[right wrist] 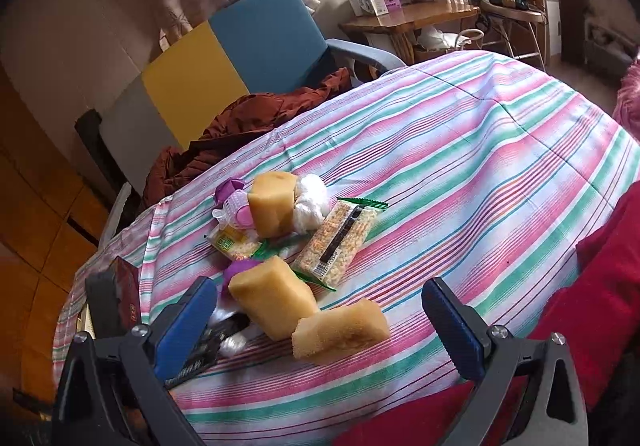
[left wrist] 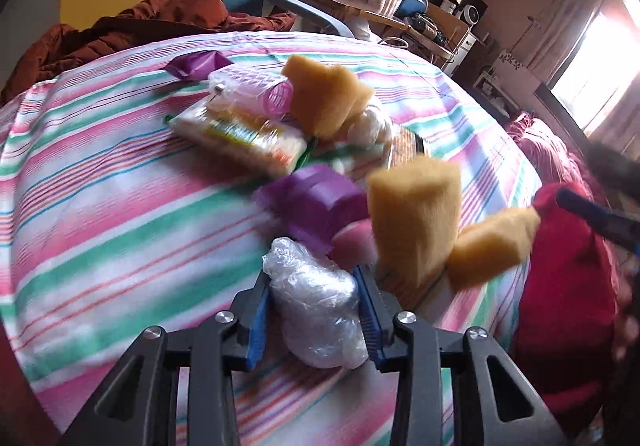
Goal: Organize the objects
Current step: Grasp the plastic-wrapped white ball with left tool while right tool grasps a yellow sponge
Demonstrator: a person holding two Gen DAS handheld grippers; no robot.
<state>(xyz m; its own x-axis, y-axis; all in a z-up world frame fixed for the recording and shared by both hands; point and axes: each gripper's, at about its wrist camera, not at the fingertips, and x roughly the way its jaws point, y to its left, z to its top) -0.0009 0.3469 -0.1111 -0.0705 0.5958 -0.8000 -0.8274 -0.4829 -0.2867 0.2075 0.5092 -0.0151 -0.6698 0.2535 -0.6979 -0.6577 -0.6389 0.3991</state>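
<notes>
My left gripper (left wrist: 314, 306) is shut on a clear crumpled plastic bundle (left wrist: 316, 302), just above the striped bedspread (left wrist: 120, 206). Ahead of it lie a purple box (left wrist: 320, 202), a pink round piece (left wrist: 354, 242) and two yellow sponges (left wrist: 414, 218), (left wrist: 492, 246). Farther off are a third sponge (left wrist: 326, 98), pink hair rollers (left wrist: 256, 92) and a snack packet (left wrist: 240, 138). My right gripper (right wrist: 320, 326) is open and empty above the bedspread (right wrist: 460, 166), with two sponges (right wrist: 272, 296), (right wrist: 340, 334) between its fingers. Another snack packet (right wrist: 340, 242) lies beyond.
A red cushion (left wrist: 568, 306) lies at the right of the bed and shows in the right wrist view (right wrist: 580, 306). A rust-brown jacket (right wrist: 248, 126) and a blue chair (right wrist: 272, 38) stand behind the bed. A dark box (right wrist: 124, 294) sits at the bed's left edge.
</notes>
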